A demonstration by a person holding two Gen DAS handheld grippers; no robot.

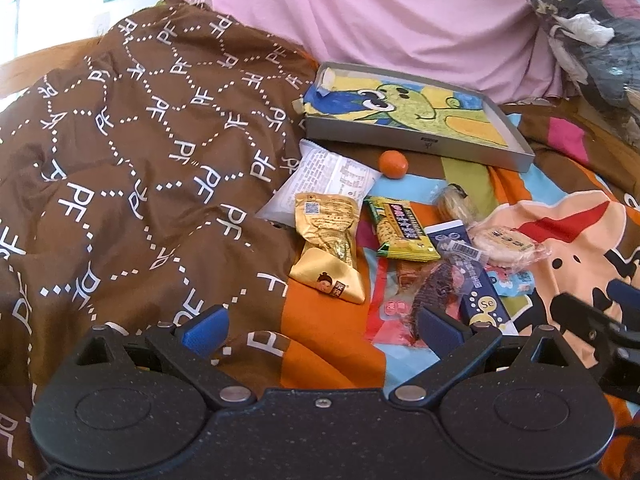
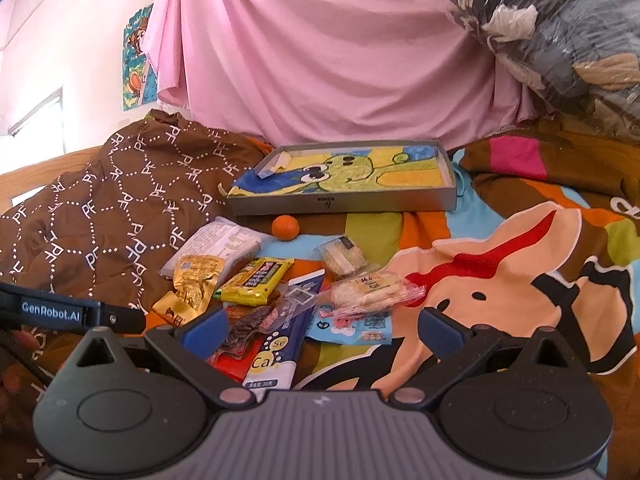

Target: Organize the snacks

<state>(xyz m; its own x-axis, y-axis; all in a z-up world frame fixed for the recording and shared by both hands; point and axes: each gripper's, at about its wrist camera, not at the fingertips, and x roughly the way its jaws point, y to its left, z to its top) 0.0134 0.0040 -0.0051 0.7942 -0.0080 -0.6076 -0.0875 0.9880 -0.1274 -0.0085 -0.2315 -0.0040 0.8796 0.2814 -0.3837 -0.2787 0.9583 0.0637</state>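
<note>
Two sets of tongs, left tongs (image 1: 320,330) and right tongs (image 2: 322,330), spread wide and empty above a bed; snack packets lie heaped on the cartoon bedsheet (image 2: 500,272), among them a gold pouch (image 1: 332,248) and yellow wafer pack (image 1: 400,228); farther, a small orange (image 1: 394,165), then the grey tray (image 1: 416,142)

Right tongs (image 2: 320,334) agape above snack pile (image 2: 280,292); grey tray (image 2: 344,202) beyond.

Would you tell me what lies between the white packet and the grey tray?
Only the small orange fruit sits between the white packet and grey tray; the right wrist view shows it best.
</note>
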